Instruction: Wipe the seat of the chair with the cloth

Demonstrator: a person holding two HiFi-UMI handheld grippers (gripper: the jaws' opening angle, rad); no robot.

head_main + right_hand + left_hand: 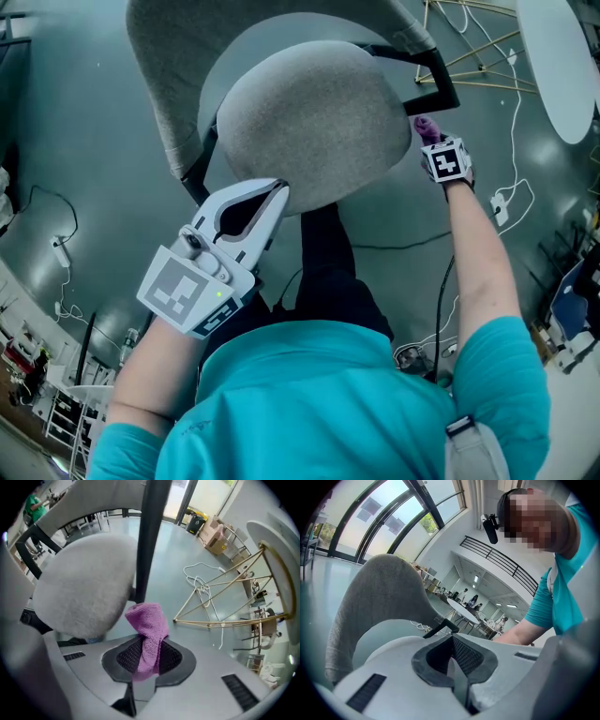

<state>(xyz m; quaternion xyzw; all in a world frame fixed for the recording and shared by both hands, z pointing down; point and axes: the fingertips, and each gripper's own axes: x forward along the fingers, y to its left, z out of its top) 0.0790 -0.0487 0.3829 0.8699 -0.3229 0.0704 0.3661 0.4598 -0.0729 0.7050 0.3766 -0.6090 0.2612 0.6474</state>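
The chair's round grey fabric seat (pixel 314 122) fills the upper middle of the head view, with its grey backrest (pixel 164 66) curving behind it. My right gripper (pixel 433 141) hovers just off the seat's right edge, shut on a purple cloth (pixel 149 637) that sticks up from between its jaws beside the seat (pixel 82 590). Over the seat's near-left edge is my left gripper (pixel 278 194), jaws together with nothing in them. The left gripper view looks past the closed jaws (pixel 457 667) at the backrest (pixel 377 602).
A black armrest (pixel 433 73) juts out at the seat's right, and its post (pixel 149 536) rises right behind the cloth. A brass wire frame (pixel 225 597) with a white cable (pixel 201 581) lies on the floor at right. A white table (pixel 558 56) stands far right.
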